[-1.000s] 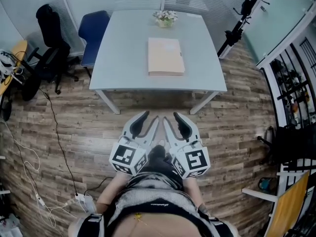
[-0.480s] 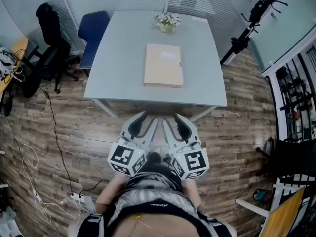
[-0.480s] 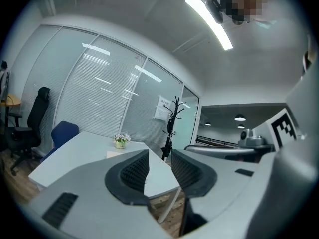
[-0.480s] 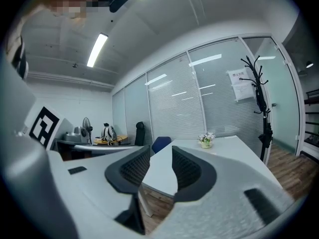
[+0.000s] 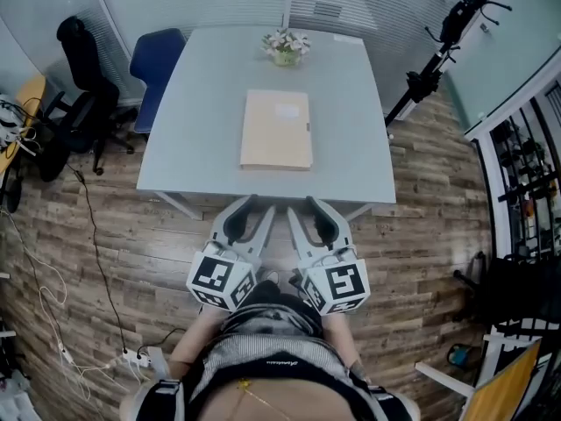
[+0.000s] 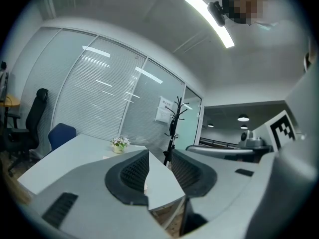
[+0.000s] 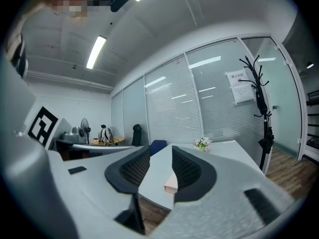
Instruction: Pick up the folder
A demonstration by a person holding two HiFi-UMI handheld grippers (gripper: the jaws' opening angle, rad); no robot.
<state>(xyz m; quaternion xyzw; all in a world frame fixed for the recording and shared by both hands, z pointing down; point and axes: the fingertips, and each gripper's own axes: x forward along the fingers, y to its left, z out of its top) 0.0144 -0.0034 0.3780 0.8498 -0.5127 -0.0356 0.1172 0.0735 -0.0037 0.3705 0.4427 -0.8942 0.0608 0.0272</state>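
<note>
The tan folder (image 5: 277, 130) lies flat and closed near the middle of the pale grey table (image 5: 342, 103), its long sides running away from the person. Nothing rests on it and neither gripper touches it. In the right gripper view one corner of the folder (image 7: 171, 183) shows between that gripper's jaws, but it is well beyond them on the tabletop. A small pot of flowers (image 5: 285, 46) stands near the table's far edge, apart from the folder.

The left gripper (image 5: 260, 207) and the right gripper (image 5: 304, 207) are held side by side in front of the person, pointing toward the table, with their tips close to its near edge. The left gripper (image 6: 160, 156) has its jaws spread, with only the table's corner and the room seen through the gap. The right gripper (image 7: 160, 151) likewise has its jaws apart and pinches nothing.

A blue chair (image 5: 156, 60) stands at the table's left side, with a black office chair (image 5: 77, 68) further left. A black coat stand (image 5: 436, 51) rises to the right of the table. The floor (image 5: 421, 235) is wood plank, and cables (image 5: 95, 261) trail across it on the left.
</note>
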